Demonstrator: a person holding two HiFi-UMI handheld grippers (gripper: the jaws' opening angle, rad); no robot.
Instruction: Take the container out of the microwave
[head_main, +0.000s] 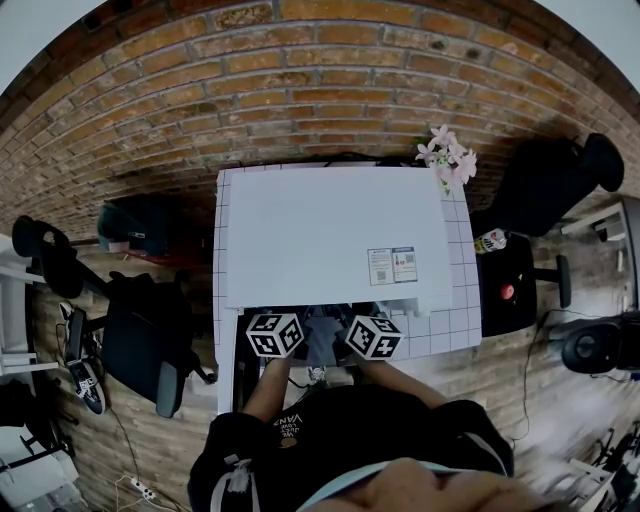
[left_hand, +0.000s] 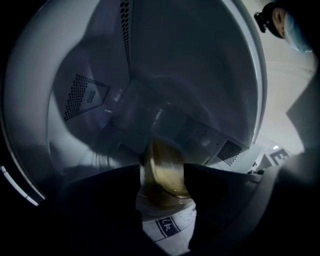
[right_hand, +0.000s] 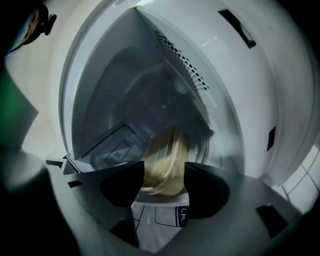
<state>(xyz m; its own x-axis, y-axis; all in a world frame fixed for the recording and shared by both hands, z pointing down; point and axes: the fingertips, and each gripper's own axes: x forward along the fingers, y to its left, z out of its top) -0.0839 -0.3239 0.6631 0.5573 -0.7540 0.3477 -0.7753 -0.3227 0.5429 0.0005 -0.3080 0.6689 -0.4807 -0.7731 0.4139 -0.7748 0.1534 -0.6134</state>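
Brick-walled room, microwave (head_main: 330, 235), container (left_hand: 165, 172) inside, long axis unclear

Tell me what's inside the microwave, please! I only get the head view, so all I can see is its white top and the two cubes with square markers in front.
Observer: A clear container with something yellowish in it sits inside the microwave.
Operator: Is the left gripper squeezing it?
Observer: No. Its jaws stand apart, and the container shows in the gap between them, a little ahead.
Operator: What about the right gripper?
Observer: Its jaws are apart too, and it looks into the open microwave at the same container from the other side.
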